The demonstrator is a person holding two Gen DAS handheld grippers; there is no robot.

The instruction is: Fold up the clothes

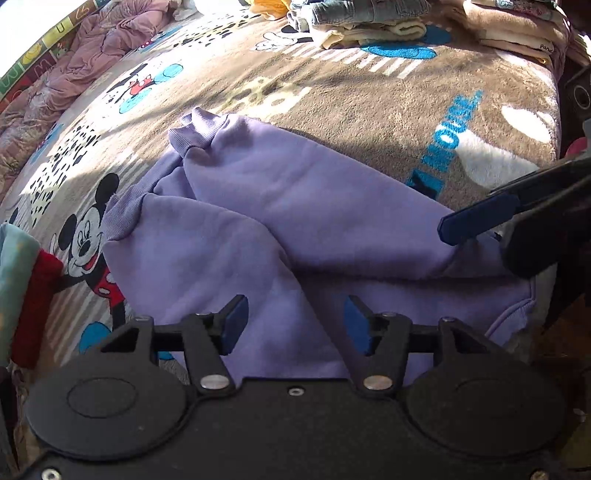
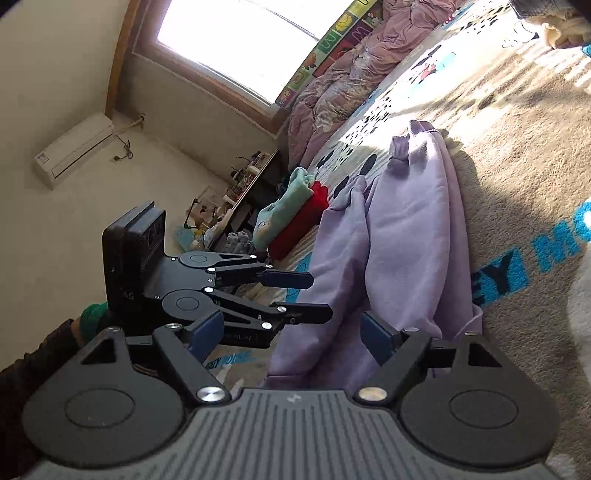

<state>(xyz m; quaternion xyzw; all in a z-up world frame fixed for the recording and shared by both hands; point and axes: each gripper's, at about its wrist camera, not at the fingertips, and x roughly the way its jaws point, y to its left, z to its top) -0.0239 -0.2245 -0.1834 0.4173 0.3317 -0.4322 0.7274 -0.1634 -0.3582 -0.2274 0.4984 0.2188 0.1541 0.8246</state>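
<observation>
I see the sweatshirt (image 1: 266, 229) filling the middle of the left wrist view. It is lilac, soft and fleecy, lying on a brown cartoon-mouse blanket (image 1: 369, 103) that covers the bed. Both sleeves are folded over the body: one runs from the lower right up to a ribbed cuff near the upper left of the garment, the other lies below it and ends in a second ribbed cuff at the left. The two sleeves cross in a shallow V, with a soft crease between them. A ribbed hem shows at the lower right edge. Sunlight and shadow fall in patches over the fabric.

My left tool (image 1: 295, 323) hangs over the near part of the sweatshirt at the bottom centre, its blue pads spread apart with only flat cloth under the gap; it is released and grips nothing.

My right tool (image 2: 291, 341) also stands wide and released at the bottom of its own view, the sweatshirt running up the frame from between its fingers. In the left wrist view one of its blue fingers (image 1: 476, 221) comes in from the right edge, its tip right at the sleeve's shoulder end; I cannot tell whether it touches.

Folded clothes (image 1: 373, 22) are stacked at the top of the left wrist view, and a red and green pile (image 1: 26, 288) sits at its left edge.
</observation>
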